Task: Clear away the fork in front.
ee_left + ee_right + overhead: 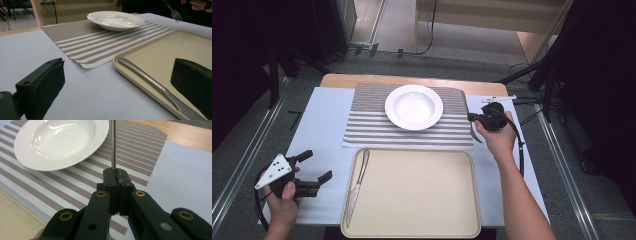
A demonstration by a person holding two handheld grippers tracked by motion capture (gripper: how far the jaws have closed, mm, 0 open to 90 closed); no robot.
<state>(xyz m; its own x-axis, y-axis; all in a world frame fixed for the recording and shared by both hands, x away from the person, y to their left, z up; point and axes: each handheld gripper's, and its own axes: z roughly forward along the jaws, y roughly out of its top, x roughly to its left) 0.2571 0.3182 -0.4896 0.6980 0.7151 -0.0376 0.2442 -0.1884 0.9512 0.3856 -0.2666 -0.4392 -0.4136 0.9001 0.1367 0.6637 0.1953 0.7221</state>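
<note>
My right gripper [477,120] hovers over the right end of the striped placemat [372,125], shut on a metal fork [473,134]. In the right gripper view the fork's thin handle [113,145] rises from the pressed jaws [116,173] beside a white plate [60,141]. The fork's tines [175,14] hang in the air at the top right of the left gripper view. My left gripper [318,166] rests low at the table's left front, open, nothing between its jaws [117,80]. A table knife [357,186] lies along the left side of a beige tray [422,195].
The white plate [414,106] sits mid-placemat at the back. The tray takes up the table's front middle. Pale blue table cover [319,125] shows bare on the left and on the right [492,165]. Cables and dark stands surround the table.
</note>
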